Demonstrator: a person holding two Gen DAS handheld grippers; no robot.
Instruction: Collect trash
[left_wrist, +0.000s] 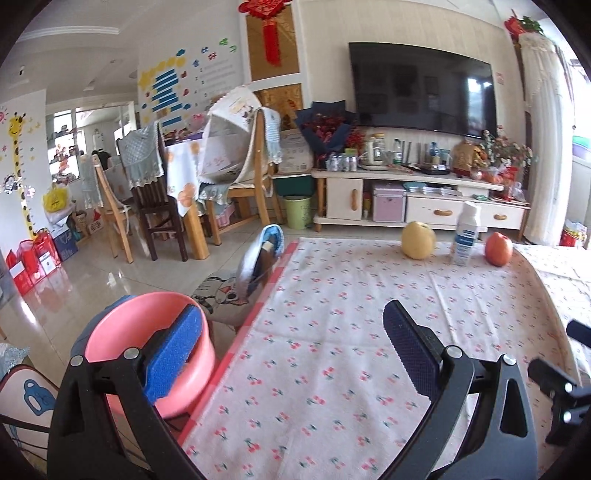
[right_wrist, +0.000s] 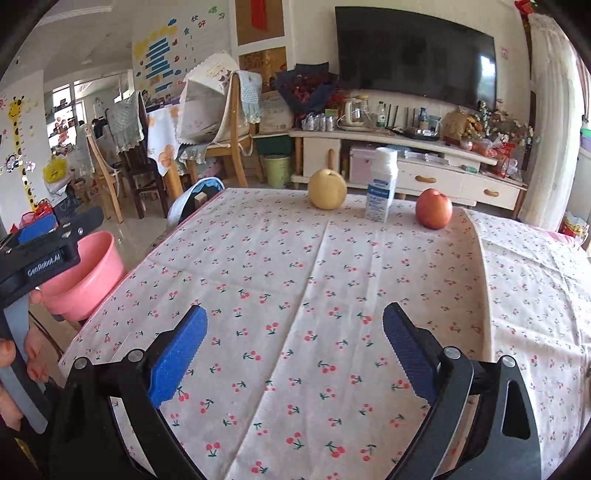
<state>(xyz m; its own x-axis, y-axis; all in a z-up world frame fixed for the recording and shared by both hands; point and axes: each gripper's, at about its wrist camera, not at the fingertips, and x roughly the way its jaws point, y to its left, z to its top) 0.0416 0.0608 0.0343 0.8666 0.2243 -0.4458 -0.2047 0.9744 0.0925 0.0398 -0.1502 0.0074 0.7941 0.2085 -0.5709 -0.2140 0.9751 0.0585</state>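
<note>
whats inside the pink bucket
The round pink plastic bucket beside the table shows only bare pink inner wall, with no trash visible. Its bottom is hidden by the left tool in both views.

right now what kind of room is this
Most likely a home living room that also serves for dining: a large wall television over a white media cabinet, and wooden dining chairs around a covered table to the left.

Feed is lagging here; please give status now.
Both claws open, left claw, right claw. Milk carton upright between pear and apple. Path clear.
</note>
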